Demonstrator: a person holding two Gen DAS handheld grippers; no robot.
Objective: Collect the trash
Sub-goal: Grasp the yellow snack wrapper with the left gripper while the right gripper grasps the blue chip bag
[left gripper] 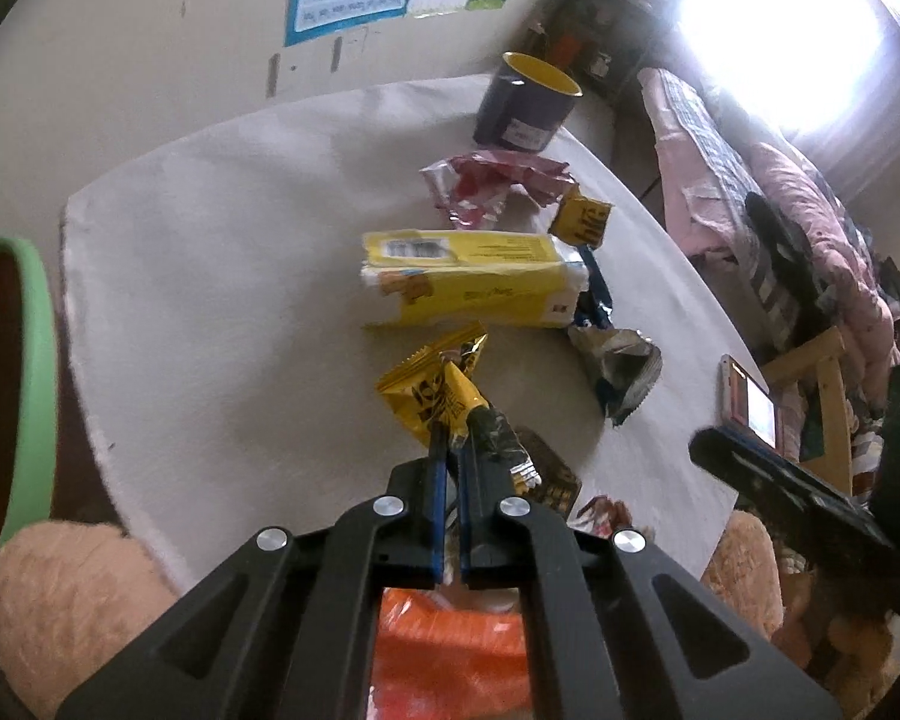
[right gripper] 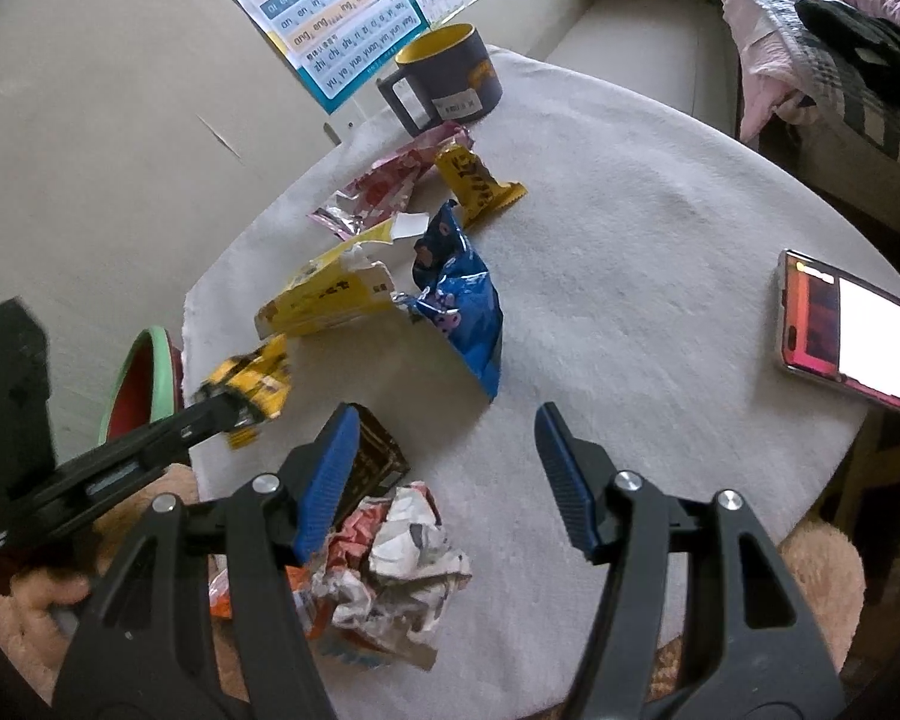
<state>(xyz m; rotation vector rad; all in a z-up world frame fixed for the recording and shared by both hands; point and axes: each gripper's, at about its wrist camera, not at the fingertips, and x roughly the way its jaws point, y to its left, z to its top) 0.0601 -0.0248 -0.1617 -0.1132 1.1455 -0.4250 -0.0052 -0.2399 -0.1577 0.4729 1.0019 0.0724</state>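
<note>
My L gripper (left gripper: 453,450) pinches the yellow snack wrapper (left gripper: 435,387) at its near edge, just above the white table (left gripper: 210,252). R gripper (right gripper: 444,468) spread, empty, over the crumpled wrapper (right gripper: 402,564). Risk: thin foil grip, could slip en route to the green-rimmed bin (left gripper: 33,360).

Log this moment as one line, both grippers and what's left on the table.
left gripper: shut on yellow wrapper | right gripper: open, over crumpled wrapper | table: more wrappers, mug, phone

Dark mug (right gripper: 450,69) at table's (right gripper: 660,210) far edge – phone (right gripper: 852,333) lit, right side; wall chart (right gripper: 336,24) behind.
</note>
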